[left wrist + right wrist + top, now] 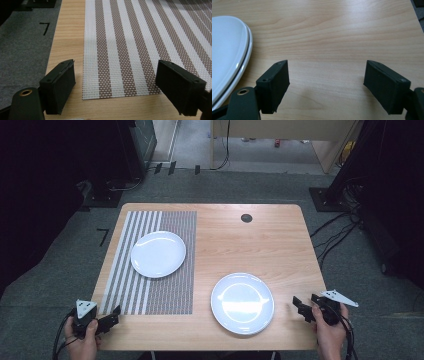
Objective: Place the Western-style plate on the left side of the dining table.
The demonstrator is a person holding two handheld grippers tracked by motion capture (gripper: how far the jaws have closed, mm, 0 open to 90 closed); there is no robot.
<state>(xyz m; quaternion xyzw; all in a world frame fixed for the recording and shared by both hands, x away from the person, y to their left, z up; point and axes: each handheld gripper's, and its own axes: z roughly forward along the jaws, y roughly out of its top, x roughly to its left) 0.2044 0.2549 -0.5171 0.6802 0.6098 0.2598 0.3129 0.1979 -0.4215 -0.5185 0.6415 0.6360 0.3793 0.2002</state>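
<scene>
**Two plates out, nothing picked up yet**

Both grippers sit at the near edge of the table with their jaws spread wide and nothing between them, so I'd say the work hasn't really begun. The near plate (242,303) lies on bare wood, right of centre and close to the front edge. The far plate (158,254) rests on the striped mat (150,290), toward its far half.

The right gripper (301,307) is just beside the near plate's right rim; its own view shows that rim (229,60) off to the left, with plain wood between the jaws. That one looks like the thing about to be handled. The left gripper (111,318) hovers at the mat's near left corner (120,75), well apart from either plate.

Room-wise it's easy: the table (280,240) is bare to the right and behind the near plate, apart from a small dark round cap (246,218) near the far edge. Watch the front edge though, that plate sits close to it.
</scene>
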